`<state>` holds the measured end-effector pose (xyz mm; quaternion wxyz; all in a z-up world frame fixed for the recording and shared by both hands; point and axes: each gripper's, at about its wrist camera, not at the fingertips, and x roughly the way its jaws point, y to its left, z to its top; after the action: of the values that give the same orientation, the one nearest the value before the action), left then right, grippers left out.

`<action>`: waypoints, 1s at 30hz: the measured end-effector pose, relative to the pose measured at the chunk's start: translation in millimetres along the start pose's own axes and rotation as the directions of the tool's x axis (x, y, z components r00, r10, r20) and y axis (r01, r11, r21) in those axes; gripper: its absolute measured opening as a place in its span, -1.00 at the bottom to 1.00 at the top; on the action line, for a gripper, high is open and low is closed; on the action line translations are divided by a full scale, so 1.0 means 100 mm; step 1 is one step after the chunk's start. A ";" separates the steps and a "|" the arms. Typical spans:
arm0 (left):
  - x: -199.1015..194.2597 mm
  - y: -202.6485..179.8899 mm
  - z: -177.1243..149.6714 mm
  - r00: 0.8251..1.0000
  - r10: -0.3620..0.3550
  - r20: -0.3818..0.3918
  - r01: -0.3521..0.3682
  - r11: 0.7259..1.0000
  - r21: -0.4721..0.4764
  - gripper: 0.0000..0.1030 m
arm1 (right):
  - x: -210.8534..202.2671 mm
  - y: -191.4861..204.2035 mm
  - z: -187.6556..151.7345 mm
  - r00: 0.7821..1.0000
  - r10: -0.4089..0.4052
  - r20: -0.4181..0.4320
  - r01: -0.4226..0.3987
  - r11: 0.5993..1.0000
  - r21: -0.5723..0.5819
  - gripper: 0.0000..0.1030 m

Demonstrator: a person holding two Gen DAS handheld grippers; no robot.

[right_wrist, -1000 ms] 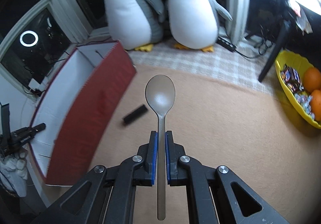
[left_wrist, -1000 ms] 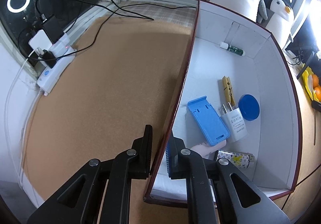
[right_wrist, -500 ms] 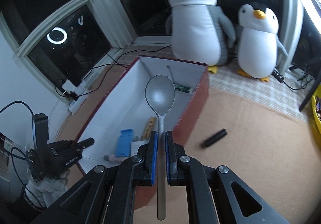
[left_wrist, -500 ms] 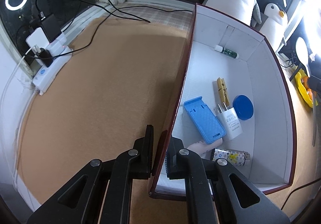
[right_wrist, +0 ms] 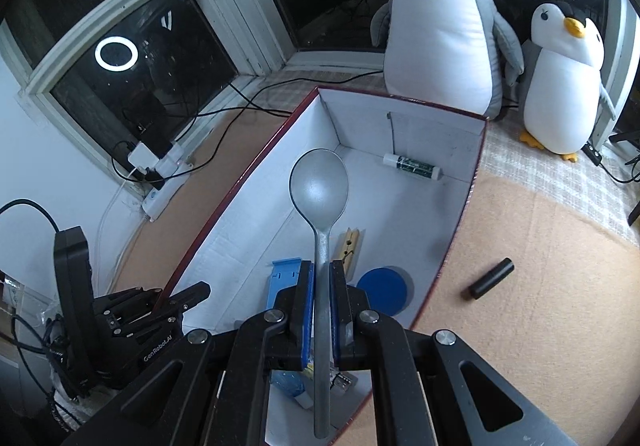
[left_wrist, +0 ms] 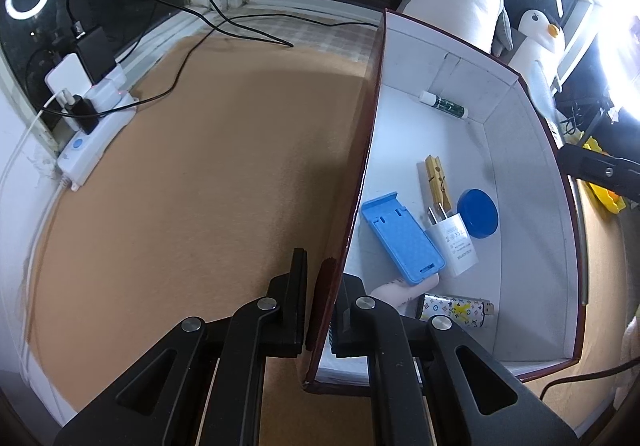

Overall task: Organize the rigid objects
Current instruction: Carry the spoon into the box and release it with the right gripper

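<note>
two grippers are busy, and each one has its own job. the left gripper point(left_wrist: 322, 292) has its two fingers pinched on the near side wall of the box point(left_wrist: 532, 174), one finger outside and one inside. i think it holds the wall so the box does not slide or tip while things go in.

the right gripper point(right_wrist: 320, 298) is pressed tight on the thin handle of a grey spoon point(right_wrist: 320, 190). the spoon points forward with its round bowl out in front, and it hangs over the white inside of the box, not touching the floor of it. i guess it is held by the handle so the bowl end can go down first.

many small things already lie in the box: a blue phone stand point(left_wrist: 402, 238), a white plug point(left_wrist: 454, 238) just beside it, a blue round lid point(left_wrist: 478, 212), a wooden peg point(left_wrist: 436, 182), a small tube point(left_wrist: 444, 104) by the far wall, and a lighter with a pattern point(left_wrist: 454, 310) near the front. a pink thing peeks out under the stand; i cannot tell what it is.

one black stick point(right_wrist: 490, 278) lies outside on the brown mat point(left_wrist: 180, 186), so it may need picking up later. the middle of the box is bare, a good spot for the spoon to land without bumping the lid or peg. two toy penguins point(right_wrist: 440, 26) sit behind.
</note>
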<state>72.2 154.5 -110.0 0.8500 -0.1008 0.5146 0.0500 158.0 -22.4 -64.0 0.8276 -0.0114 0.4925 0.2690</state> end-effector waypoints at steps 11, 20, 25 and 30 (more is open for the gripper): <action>0.01 0.00 0.00 1.000 -0.005 -0.003 0.005 1.000 -0.003 -0.85 | 0.15 0.07 0.00 1.000 -0.017 -0.016 0.017 0.999 -0.031 -0.86; 0.02 -0.01 0.00 1.000 -0.001 -0.009 0.001 1.000 -0.001 -0.85 | 0.06 0.14 0.01 0.999 -0.027 0.031 0.030 0.997 -0.077 -0.05; 0.02 -0.01 0.00 1.000 -0.001 -0.010 0.001 1.000 -0.002 -0.85 | 0.00 0.09 0.00 0.999 -0.022 0.040 0.024 0.998 -0.064 -0.04; 0.02 -0.01 0.00 1.000 -0.001 -0.012 0.001 1.000 -0.001 -0.85 | -0.07 0.05 -0.03 0.998 -0.022 0.054 0.025 0.998 -0.058 -0.04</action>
<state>73.6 154.1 -111.7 0.8469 -0.1016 0.5196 0.0493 151.0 -22.1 -58.2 0.8429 -0.0344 0.4620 0.2737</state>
